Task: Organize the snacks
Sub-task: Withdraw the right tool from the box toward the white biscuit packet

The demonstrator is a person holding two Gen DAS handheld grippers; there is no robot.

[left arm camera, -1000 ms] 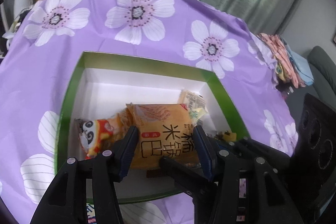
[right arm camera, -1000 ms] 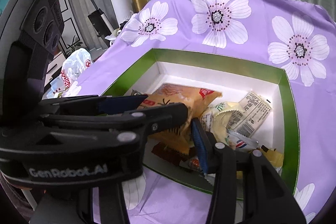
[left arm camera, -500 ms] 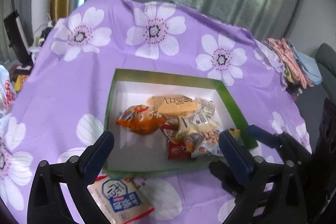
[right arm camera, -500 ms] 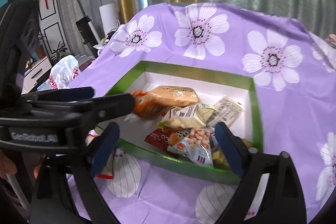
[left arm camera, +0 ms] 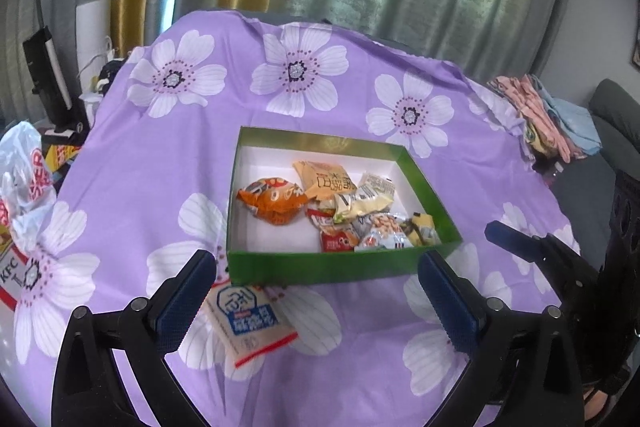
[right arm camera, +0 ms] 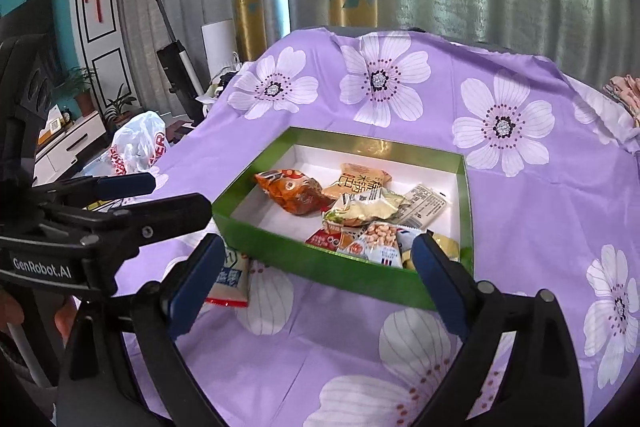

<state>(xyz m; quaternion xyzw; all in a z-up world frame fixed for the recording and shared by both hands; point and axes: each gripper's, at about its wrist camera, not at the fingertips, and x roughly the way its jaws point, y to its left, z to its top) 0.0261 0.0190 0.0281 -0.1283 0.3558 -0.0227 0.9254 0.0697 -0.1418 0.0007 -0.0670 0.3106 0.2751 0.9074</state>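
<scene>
Snack packets (left arm camera: 336,207) lie piled in the green box (left arm camera: 340,269) on the purple floral cloth (left arm camera: 160,163); one white packet (left arm camera: 250,323) lies outside, just before it. Your left gripper (left arm camera: 320,303) and right gripper (right arm camera: 316,283) both gape wide, holding nothing.

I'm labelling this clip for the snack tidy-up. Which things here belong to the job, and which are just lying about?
Part of the job:
green box
orange snack bag inside it
white-and-blue packet on the cloth, outside the box
left claw and right claw, both open

Lying about:
KFC bag
folded clothes
vacuum
</scene>
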